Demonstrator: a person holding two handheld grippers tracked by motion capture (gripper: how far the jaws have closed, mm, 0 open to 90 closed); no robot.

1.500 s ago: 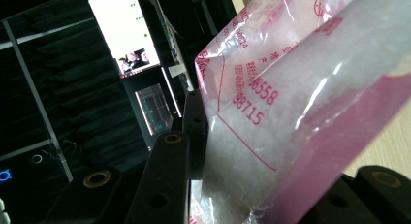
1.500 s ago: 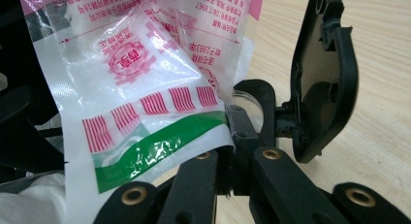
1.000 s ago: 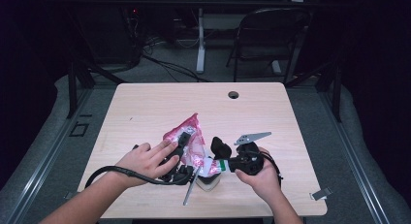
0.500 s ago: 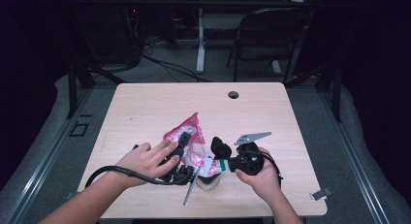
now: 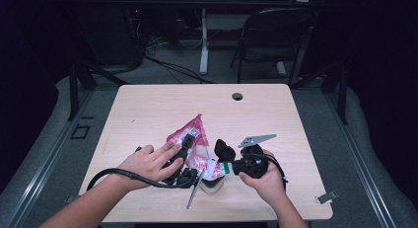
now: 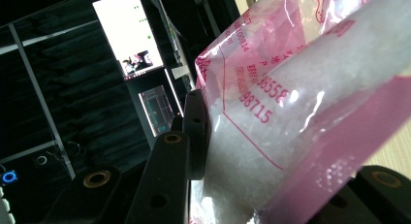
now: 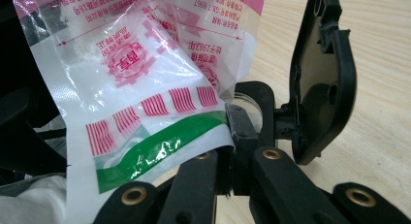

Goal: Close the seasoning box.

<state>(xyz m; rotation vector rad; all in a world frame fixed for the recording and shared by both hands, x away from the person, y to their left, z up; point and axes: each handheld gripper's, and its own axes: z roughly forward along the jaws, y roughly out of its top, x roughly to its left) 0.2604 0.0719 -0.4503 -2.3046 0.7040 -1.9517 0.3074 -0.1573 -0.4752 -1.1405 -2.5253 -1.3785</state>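
Note:
A pink and clear plastic bag [image 5: 194,139] of white granules lies mid-table, lifted between both grippers. My left gripper [image 5: 186,143] sits under the person's left hand and is shut on the bag's pink side; in the left gripper view the bag [image 6: 300,103] bulges between the jaws. My right gripper [image 5: 226,160] is shut on the bag's green-striped corner [image 7: 160,146], pinched at the jaw tips [image 7: 233,123]. A grey three-cornered plate [image 5: 256,139] tops the right gripper.
A metal utensil [image 5: 193,192] and a small pale dish [image 5: 213,187] lie under the bag near the front edge. A round cable hole [image 5: 237,96] is at the table's far side. A small clip [image 5: 326,197] lies at the front right corner. A chair [image 5: 268,35] stands beyond the table.

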